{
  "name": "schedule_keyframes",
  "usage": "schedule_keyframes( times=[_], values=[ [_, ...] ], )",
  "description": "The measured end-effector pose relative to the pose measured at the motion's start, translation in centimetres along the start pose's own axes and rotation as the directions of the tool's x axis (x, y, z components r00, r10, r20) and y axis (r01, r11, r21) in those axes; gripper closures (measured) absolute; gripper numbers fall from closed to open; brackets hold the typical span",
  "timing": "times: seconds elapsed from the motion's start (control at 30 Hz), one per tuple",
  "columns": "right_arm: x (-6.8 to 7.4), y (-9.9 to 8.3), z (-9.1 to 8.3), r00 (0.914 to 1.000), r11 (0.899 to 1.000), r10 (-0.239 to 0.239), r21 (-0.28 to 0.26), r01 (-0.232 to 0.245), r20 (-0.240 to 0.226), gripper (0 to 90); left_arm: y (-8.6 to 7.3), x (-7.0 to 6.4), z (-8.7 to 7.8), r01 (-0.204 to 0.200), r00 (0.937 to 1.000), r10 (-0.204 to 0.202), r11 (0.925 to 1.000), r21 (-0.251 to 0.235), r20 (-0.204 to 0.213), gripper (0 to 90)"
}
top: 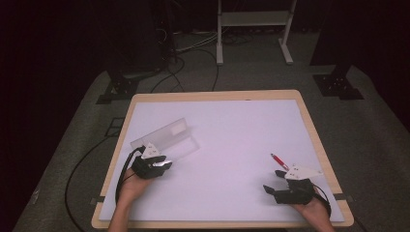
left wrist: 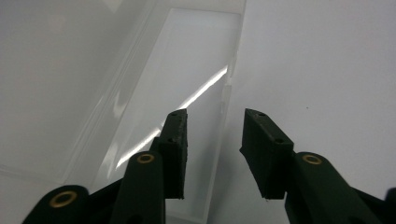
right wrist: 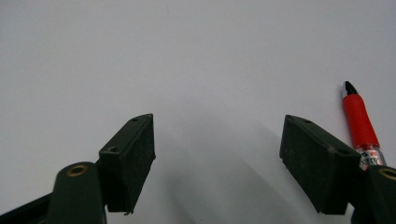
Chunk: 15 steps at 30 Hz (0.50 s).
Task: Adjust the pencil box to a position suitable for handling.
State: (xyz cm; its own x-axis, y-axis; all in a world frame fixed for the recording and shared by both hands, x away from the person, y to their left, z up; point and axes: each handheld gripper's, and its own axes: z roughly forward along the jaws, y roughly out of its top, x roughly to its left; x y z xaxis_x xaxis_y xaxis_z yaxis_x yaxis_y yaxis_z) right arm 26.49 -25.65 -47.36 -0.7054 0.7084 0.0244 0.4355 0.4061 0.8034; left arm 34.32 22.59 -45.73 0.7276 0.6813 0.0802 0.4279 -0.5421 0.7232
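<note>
High view: L gripper (top: 159, 162) at clear box (top: 167, 140).

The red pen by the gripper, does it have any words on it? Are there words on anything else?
Red pen: small dark print on its silver band, seen in the right gripper view, too blurred to read.
Clear plastic case: a pale patch like a label on it in the high view, no letters can be made out.
White table mat: no words or numbers.
</note>
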Motion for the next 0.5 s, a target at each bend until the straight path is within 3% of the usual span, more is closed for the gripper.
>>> schedule_keyframes(
  times=[0.2,0.5],
  values=[
    [-0.05,0.02,-0.18,1.0000,1.000,-0.002,-0.011,0.002,0.009,26.0,-0.17,-0.02,0.10,-0.022,0.9994,0.022,0.9997,0.004,0.027,70.8],
    [-0.01,0.04,-0.09,1.0000,1.000,-0.004,-0.012,0.004,0.007,26.2,-0.30,0.02,0.30,-0.032,0.9989,0.031,0.9993,0.020,0.035,77.1]
  ],
)
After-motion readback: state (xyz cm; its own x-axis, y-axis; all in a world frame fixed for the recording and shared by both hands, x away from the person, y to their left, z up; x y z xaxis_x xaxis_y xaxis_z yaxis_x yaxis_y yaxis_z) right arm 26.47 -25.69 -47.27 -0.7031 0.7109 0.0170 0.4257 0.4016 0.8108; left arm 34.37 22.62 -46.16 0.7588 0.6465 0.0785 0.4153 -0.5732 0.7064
